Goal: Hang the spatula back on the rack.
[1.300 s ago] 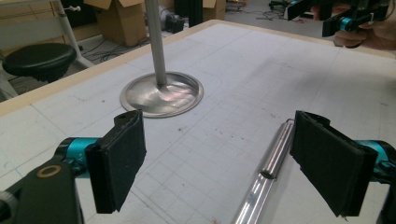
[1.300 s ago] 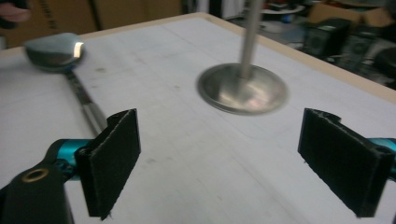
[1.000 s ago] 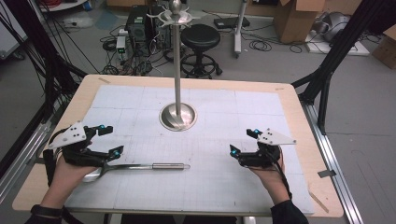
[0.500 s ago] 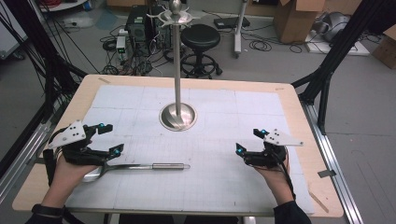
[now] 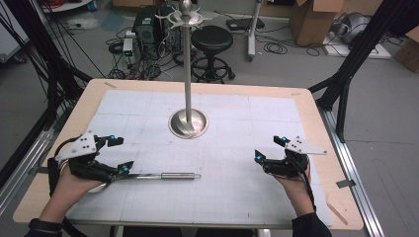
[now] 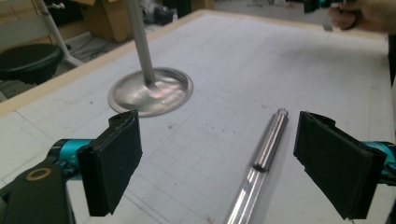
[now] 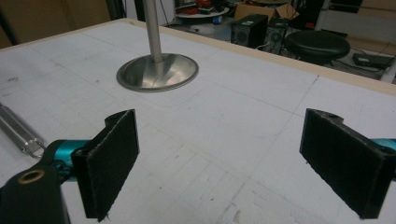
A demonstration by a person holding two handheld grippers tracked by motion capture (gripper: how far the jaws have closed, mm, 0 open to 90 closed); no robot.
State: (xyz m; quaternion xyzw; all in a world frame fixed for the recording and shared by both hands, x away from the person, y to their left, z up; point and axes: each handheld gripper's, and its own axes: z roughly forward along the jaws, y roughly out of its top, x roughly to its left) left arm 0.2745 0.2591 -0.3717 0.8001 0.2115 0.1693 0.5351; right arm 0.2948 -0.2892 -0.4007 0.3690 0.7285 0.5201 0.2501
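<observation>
A polished metal stand has a round base (image 5: 188, 123) at the middle of the table and a thin pole (image 5: 186, 59) rising from it. On the white mat lies a slim metal rod (image 5: 160, 176), left of centre near the front. My left gripper (image 5: 122, 154) is open just above the rod's left end. In the left gripper view the rod (image 6: 262, 156) runs between the jaws, closer to the right one, with the base (image 6: 150, 91) beyond it. My right gripper (image 5: 270, 148) is open over bare mat at the front right, holding nothing.
The wooden table (image 5: 316, 118) carries a white gridded mat (image 5: 237, 148). A black stool (image 5: 211, 39), electronics and cables stand on the floor behind it. Black frame legs (image 5: 346, 84) rise at the right. The right gripper view shows the base (image 7: 157, 72) ahead and the rod's tip (image 7: 18, 130) at the left.
My right gripper has drifted a little to the right, still open. The left gripper and the rod have hardly moved.
</observation>
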